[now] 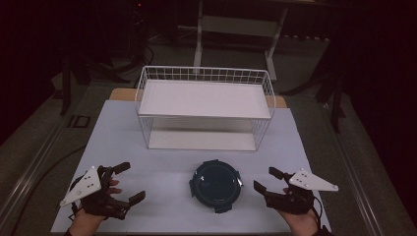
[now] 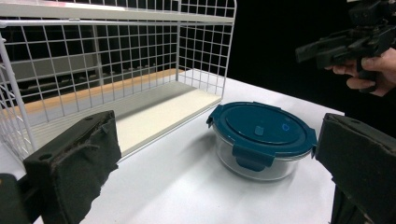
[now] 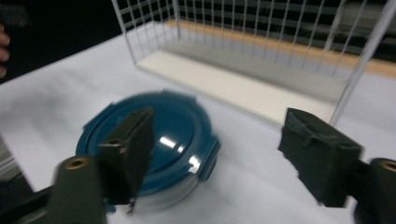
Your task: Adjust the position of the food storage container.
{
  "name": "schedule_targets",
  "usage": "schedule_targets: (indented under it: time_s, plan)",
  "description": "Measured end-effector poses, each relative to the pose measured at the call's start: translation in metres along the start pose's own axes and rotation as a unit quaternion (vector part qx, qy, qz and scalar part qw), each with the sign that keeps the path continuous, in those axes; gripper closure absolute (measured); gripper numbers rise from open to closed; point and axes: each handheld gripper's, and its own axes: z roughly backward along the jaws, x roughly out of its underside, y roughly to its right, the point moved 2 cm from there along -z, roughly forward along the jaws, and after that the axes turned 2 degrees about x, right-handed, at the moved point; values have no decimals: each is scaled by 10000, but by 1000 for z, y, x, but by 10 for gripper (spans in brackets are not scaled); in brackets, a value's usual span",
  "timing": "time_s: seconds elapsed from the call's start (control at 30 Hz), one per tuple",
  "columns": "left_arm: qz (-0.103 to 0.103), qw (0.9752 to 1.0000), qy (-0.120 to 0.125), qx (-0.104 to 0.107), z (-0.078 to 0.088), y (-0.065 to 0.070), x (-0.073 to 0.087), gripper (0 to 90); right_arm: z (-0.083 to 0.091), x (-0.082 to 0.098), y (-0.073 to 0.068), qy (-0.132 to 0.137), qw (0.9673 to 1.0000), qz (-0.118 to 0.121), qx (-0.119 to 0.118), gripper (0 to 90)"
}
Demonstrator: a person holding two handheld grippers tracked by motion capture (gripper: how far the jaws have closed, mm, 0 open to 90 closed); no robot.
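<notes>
Reach is the step in hand: left gripper (image 1: 124, 183) and right gripper (image 1: 264, 180), both gaping and empty, flank the round glass container with dark teal clip lid (image 1: 215, 180) at lower centre. Next, I judge, both must close in on its sides to lift it toward the white wire two-tier shelf (image 1: 204, 108) above

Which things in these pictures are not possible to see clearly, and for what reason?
- Contents of the round container: high view, the dark blue lid covers them; left gripper view, the clear wall is too dim to tell.
- Container's near side: right gripper view, blurred, partly behind a jaw of the right gripper.
- Wire rack, far left part: left gripper view, cut off by the frame edge.
- Left gripper, the person's forearm: high view, cut off at the bottom edge.
</notes>
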Motion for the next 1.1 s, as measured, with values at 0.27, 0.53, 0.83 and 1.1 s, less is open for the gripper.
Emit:
schedule_targets:
  time_s: [0.27,0.53,0.83,1.1]
  plan:
    - [4,10000,-26,23,-2,0,1,0,-17,21,-4,-528,9983,145,-205,721]
    - [-16,10000,-55,53,-3,1,1,0,-34,39,-7,-956,9942,231,-436,899]
    - [-5,9999,-86,88,-4,1,2,0,-54,48,8,-1216,9920,160,-288,900]
    - [2,9999,-121,101,-5,1,3,0,-66,43,15,-1147,9929,154,-289,900]
